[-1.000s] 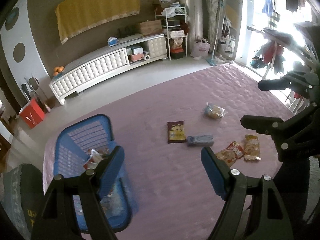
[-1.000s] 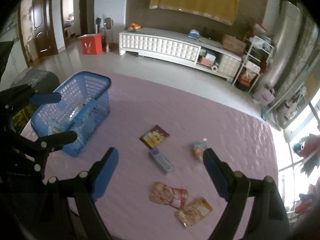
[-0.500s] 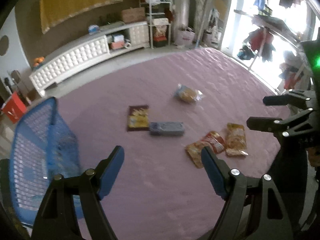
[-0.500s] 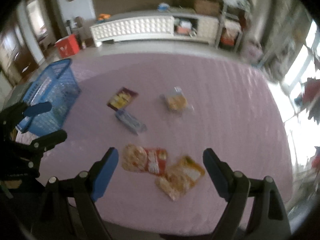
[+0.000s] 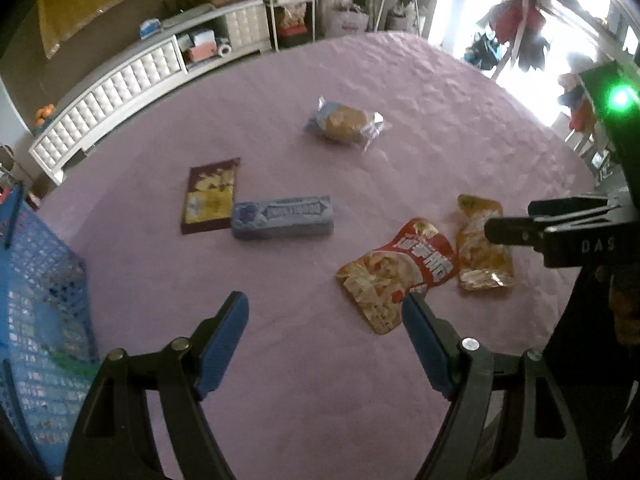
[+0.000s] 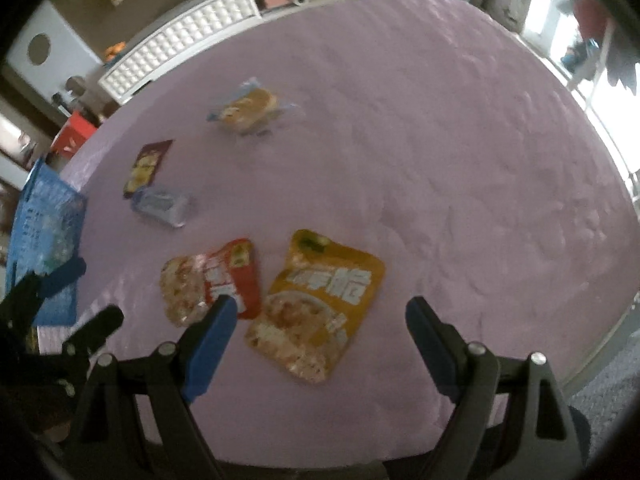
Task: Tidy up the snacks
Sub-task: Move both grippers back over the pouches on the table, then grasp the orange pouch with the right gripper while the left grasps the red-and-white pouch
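Observation:
Several snacks lie on a purple bedspread (image 5: pixel 304 360): a maroon packet (image 5: pixel 210 200), a blue box (image 5: pixel 284 216), a clear-wrapped bun (image 5: pixel 340 122), a red pouch (image 5: pixel 396 272) and a yellow pouch (image 5: pixel 480 244). In the right wrist view the yellow pouch (image 6: pixel 320 304) lies just ahead, between the fingers, with the red pouch (image 6: pixel 208 280) to its left. A blue basket (image 5: pixel 36 316) stands at the left. My left gripper (image 5: pixel 324 312) is open and empty. My right gripper (image 6: pixel 316 312) is open and empty above the yellow pouch.
A white tufted cabinet (image 5: pixel 132 92) and shelves stand beyond the bed. The bed's right edge (image 6: pixel 600 344) drops to grey floor. Bright windows with hanging clothes (image 5: pixel 520 24) are at the right.
Both grippers have moved right and down toward the snacks. The basket slid to the left edge of both views. The pouches look much nearer.

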Action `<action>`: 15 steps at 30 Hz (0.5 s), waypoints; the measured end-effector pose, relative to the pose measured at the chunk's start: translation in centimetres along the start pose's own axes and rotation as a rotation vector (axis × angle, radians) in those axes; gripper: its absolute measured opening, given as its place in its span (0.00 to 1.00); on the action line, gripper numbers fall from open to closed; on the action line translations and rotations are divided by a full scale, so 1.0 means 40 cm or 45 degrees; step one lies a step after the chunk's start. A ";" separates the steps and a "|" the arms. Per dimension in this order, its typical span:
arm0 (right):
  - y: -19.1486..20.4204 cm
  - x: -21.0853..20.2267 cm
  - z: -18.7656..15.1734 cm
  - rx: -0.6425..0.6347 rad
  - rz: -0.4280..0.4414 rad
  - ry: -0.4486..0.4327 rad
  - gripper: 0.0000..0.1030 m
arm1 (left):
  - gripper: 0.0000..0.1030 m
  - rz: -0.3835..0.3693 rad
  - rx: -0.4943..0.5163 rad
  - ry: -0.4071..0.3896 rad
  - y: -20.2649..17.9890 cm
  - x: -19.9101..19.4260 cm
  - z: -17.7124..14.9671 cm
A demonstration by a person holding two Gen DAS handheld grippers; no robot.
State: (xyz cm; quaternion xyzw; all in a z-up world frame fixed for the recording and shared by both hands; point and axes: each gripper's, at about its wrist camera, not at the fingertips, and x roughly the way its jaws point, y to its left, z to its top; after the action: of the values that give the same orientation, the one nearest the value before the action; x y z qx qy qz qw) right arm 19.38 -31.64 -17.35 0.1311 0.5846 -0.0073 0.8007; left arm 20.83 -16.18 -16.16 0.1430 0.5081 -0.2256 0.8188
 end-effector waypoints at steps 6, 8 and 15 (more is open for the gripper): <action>0.006 0.040 0.005 0.018 -0.005 0.078 0.85 | 0.75 -0.021 0.066 0.035 -0.005 0.053 0.018; 0.006 0.053 0.001 0.033 -0.013 0.093 0.83 | 0.75 -0.026 0.086 0.038 -0.006 0.058 0.021; 0.048 0.056 -0.017 -0.070 -0.229 0.043 0.74 | 0.75 -0.038 0.145 0.044 -0.001 0.075 0.003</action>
State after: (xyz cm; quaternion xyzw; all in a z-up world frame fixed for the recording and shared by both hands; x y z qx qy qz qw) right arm 19.78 -29.32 -19.27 0.0562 0.6075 -0.0610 0.7900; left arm 22.06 -16.94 -18.77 0.1857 0.5105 -0.2641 0.7970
